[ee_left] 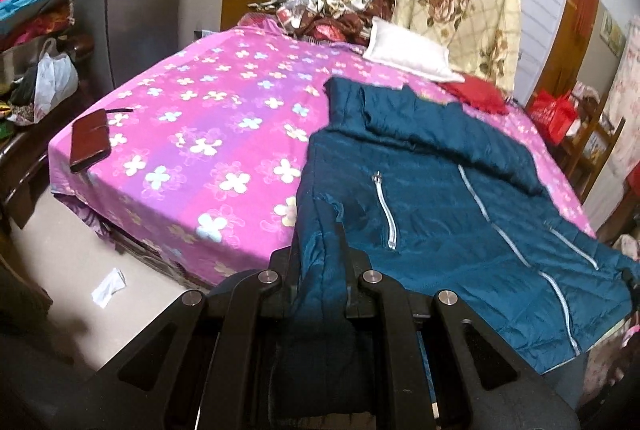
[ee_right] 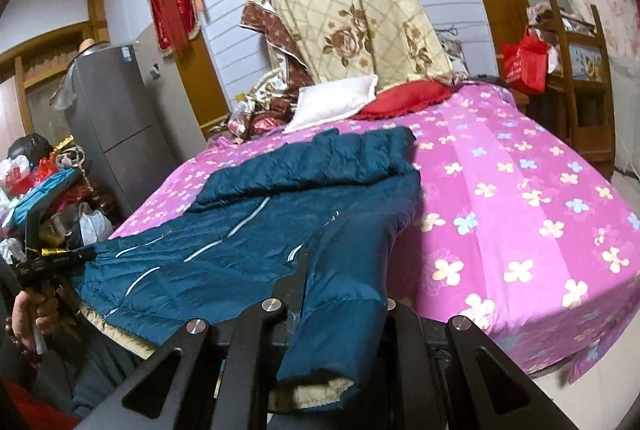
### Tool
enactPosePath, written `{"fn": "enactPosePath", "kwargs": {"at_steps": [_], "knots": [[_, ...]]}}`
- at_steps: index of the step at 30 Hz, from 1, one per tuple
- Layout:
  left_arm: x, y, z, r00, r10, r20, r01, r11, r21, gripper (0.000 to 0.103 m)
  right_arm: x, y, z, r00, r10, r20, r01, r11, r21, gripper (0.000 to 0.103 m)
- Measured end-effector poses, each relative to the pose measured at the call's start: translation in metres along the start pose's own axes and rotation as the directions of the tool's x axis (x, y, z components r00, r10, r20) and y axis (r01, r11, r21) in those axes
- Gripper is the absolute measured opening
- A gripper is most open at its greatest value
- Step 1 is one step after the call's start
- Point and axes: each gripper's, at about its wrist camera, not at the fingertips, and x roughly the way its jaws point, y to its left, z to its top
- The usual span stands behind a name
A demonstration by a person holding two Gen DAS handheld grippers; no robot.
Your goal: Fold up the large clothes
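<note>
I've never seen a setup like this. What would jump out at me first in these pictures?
Probably the teal puffer jacket spread front-up on the bright pink flowered bedsheet, each sleeve pinched in a black gripper: the left gripper and the right gripper. Behind it, a cream rose-patterned blanket hangs over the headboard end.

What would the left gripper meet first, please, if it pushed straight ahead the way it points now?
Probably the teal jacket: the left gripper is already shut on its sleeve, and the jacket's body lies directly ahead on the bed.
</note>
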Motion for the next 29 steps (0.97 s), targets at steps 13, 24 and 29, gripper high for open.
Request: {"fn": "enactPosePath", "kwargs": {"at_steps": [13,24,29], "knots": [[-0.074,0.005,0.036,0.979,0.036,0.200,-0.028,0.999,-0.043,0.010,-0.055,0.019,0.026,0.990,0.052,0.132,-0.048,0.998,-0.040,0.013],[-0.017,-0.004,0.033,0.995,0.032,0.093,-0.031,0.999,-0.013,0.006,-0.021,0.020,0.035,0.993,0.066,0.101,-0.064,0.997,-0.031,0.013],[-0.018,0.008,0.026,0.996,0.036,0.081,-0.034,0.999,-0.025,0.006,-0.017,0.024,0.038,0.993,0.068,0.092,-0.064,0.997,-0.043,0.013]]}}
